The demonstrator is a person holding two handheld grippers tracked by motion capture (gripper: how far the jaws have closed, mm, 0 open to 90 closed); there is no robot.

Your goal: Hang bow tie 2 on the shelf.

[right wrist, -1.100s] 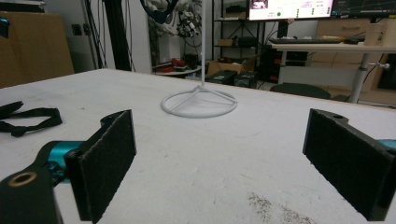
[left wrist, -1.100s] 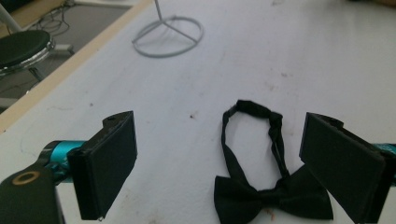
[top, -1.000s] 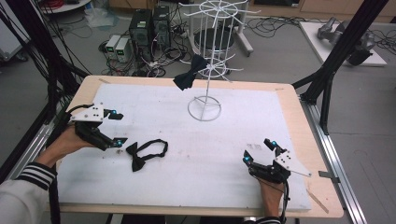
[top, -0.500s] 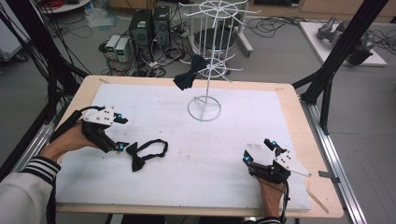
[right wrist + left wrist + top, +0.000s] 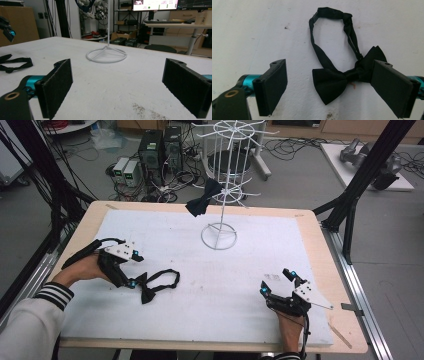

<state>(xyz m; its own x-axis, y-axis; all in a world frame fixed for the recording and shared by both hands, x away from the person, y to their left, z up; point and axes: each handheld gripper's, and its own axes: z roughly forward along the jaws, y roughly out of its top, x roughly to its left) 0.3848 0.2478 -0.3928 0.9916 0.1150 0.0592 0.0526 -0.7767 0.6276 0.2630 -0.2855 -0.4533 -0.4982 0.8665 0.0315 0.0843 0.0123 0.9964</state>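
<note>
A black bow tie (image 5: 155,285) lies flat on the white table (image 5: 210,320), at about 8 o'clock from the white wire stand (image 5: 220,190), its strap looped toward 3 o'clock. The left hand-held gripper (image 5: 131,281) sits at the tie's 9 o'clock end, released, jaws spread either side of the knot; in the left gripper view one jaw overlaps a wing of the bow. A second black bow tie (image 5: 204,199) hangs on the stand. The right hand-held gripper (image 5: 276,281), at 4 o'clock, is released and holds nothing.

Black bow tie (image 5: 342,77), white stand (image 5: 219,236)
</note>
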